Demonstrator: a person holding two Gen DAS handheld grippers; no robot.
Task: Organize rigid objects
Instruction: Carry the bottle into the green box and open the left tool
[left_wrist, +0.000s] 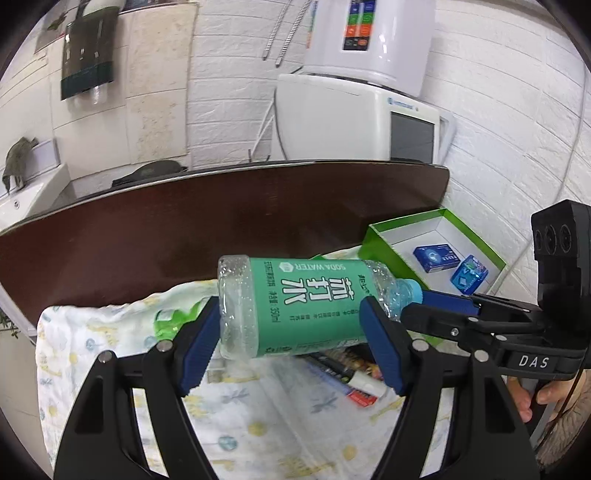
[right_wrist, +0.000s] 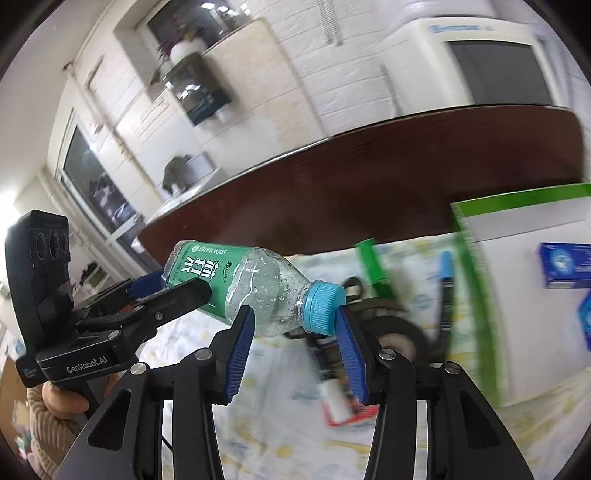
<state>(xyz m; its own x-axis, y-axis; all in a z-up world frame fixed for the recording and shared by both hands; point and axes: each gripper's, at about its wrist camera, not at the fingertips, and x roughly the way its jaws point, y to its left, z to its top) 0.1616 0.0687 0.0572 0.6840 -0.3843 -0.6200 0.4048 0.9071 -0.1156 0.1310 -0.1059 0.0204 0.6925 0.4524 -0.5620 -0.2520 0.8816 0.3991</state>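
Soda water bottle (left_wrist: 295, 306) is off the cloth, held in the air on its side by both grippers at once. Left gripper (left_wrist: 291, 343): blue fingers (left_wrist: 199, 343) clamp the green-labelled body, one pad toward the base, the other near the shoulder. Right gripper (right_wrist: 295, 332): fingers (right_wrist: 240, 343) set narrower, one pad against the clear neck just under the shoulder, the other against the light blue cap (right_wrist: 325, 306); the cap end sits between them. In the left wrist view the right gripper comes in from the right, its tips at the cap. A hand (right_wrist: 55, 398) in a knit cuff holds the left gripper's handle.

Below the bottle: a printed cloth (left_wrist: 110, 350) spread over the near part of the dark brown desk (left_wrist: 221, 229). On the cloth under the bottle, a red and white tube-like item (left_wrist: 364, 391) and some dark packaging, too blurred to name.

Further on, toward the desk's right edge: an open green box (left_wrist: 388, 236) with white inside, holding two blue packets (left_wrist: 437, 258).

Beyond the desk's far edge: an old white monitor (left_wrist: 354, 118) against a white brick wall.
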